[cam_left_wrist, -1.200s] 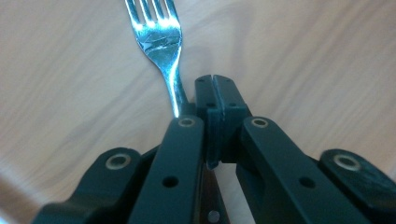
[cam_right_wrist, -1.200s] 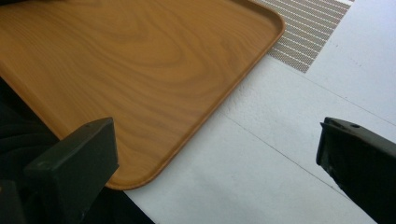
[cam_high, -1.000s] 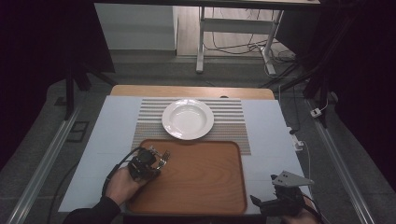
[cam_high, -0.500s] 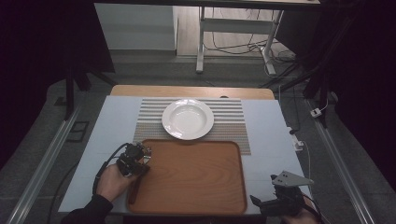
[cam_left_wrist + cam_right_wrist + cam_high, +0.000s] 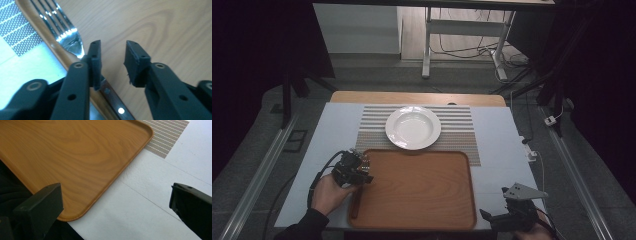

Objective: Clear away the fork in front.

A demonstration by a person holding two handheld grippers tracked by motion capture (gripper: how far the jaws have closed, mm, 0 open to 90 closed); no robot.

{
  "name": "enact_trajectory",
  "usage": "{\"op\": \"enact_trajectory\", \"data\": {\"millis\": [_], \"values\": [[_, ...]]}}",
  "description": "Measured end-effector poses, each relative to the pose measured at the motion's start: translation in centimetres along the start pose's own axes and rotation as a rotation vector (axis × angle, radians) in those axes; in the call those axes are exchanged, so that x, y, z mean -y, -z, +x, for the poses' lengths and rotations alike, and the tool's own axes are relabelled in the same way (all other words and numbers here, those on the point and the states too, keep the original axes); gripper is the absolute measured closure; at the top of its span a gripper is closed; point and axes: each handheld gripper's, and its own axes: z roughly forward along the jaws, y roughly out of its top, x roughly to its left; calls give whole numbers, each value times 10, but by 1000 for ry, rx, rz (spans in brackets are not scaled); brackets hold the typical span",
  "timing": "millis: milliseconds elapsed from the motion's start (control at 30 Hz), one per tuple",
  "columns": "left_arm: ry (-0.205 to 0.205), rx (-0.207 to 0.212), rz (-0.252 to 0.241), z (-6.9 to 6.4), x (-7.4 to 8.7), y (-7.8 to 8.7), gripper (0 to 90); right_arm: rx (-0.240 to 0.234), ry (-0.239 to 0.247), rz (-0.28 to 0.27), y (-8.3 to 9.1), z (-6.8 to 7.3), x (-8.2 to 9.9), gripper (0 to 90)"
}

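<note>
High view: the left gripper [image 5: 360, 170] sits over the left rim of the wooden tray [image 5: 422, 200], held in the person's left hand [image 5: 328, 192]. The fork [image 5: 357, 195] lies along that rim directly beneath the gripper, its dark handle running back toward the person and its tines hidden under the gripper body. Beyond the gripper, on the striped placemat [image 5: 462, 135], stands a white plate [image 5: 413, 127], well apart from it. The right gripper [image 5: 499, 220] rests off the tray's near right corner, on the white table [image 5: 502, 150].

Left gripper view: the jaws have just been opening and now stand parted with a clear gap; bare tray wood [image 5: 155, 27] shows between them, nothing is pinched. The fork [image 5: 66, 32] lies just outside the left-hand jaw, tines ahead of the tip, handle passing under that jaw. The pads do not press on it.

Right gripper view: jaws spread wide, nothing between them. The tray corner [image 5: 82, 162] lies ahead by the left-hand jaw; table [image 5: 150, 202] and a patch of placemat [image 5: 167, 135] lie farther ahead.
</note>
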Motion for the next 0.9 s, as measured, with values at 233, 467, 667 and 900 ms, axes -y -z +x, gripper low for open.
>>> {"op": "enact_trajectory", "data": {"millis": [233,467,667,900], "values": [[-52,11,-106,-9,5,18,449,2,-1,-3,0,0,0,0],[-139,-18,-219,-21,17,33,245,0,-3,-6,0,0,0,0],[-140,-32,-248,-29,31,43,142,2,-2,-4,0,0,0,0],[-123,-16,-288,-31,49,53,85,3,-4,-3,0,0,0,0]]}}
